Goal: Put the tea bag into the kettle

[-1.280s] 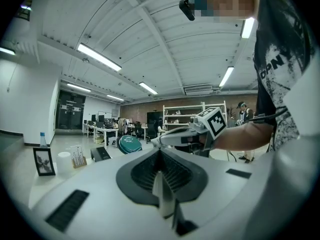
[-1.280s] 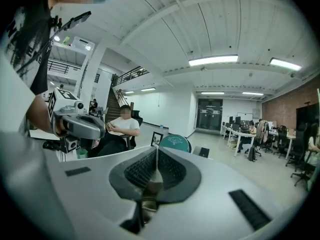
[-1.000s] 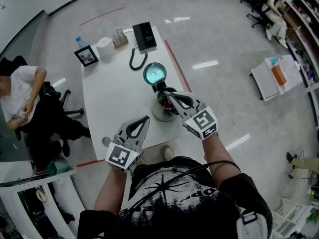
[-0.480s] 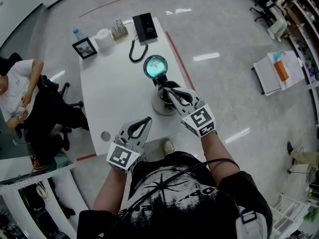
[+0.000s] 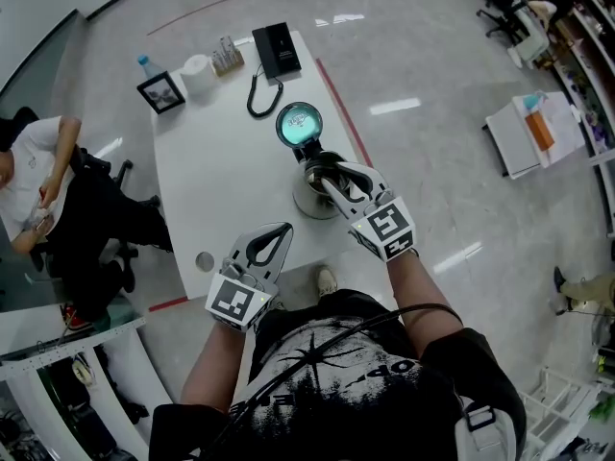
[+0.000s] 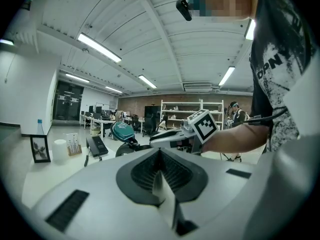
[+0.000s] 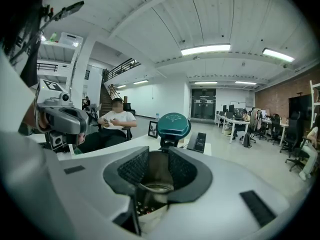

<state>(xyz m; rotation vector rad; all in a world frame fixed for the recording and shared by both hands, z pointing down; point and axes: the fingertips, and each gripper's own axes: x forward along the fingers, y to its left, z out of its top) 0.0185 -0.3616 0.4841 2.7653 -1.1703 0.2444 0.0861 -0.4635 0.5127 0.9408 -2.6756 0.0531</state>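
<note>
The steel kettle (image 5: 306,203) stands near the table's right edge with its teal lid (image 5: 300,125) flipped up behind it. My right gripper (image 5: 332,173) hangs right over the kettle's mouth, and its jaws are opening. In the right gripper view the kettle's open mouth (image 7: 156,186) and its lid (image 7: 173,125) show through the gap. A pale tea bag (image 7: 150,223) sits low between the jaws, and the pads do not press on it. My left gripper (image 5: 282,229) is shut and held above the table's front edge, apart from the kettle.
On the white table (image 5: 221,161) at the far end lie a black phone (image 5: 277,49), a photo frame (image 5: 160,92), a bottle (image 5: 146,65) and a white cup (image 5: 197,68). A small disc (image 5: 204,260) lies near the front. A person (image 5: 38,200) sits at the left.
My right gripper has stayed over the kettle's mouth and its jaws now stand a little apart. The left gripper has not moved.
</note>
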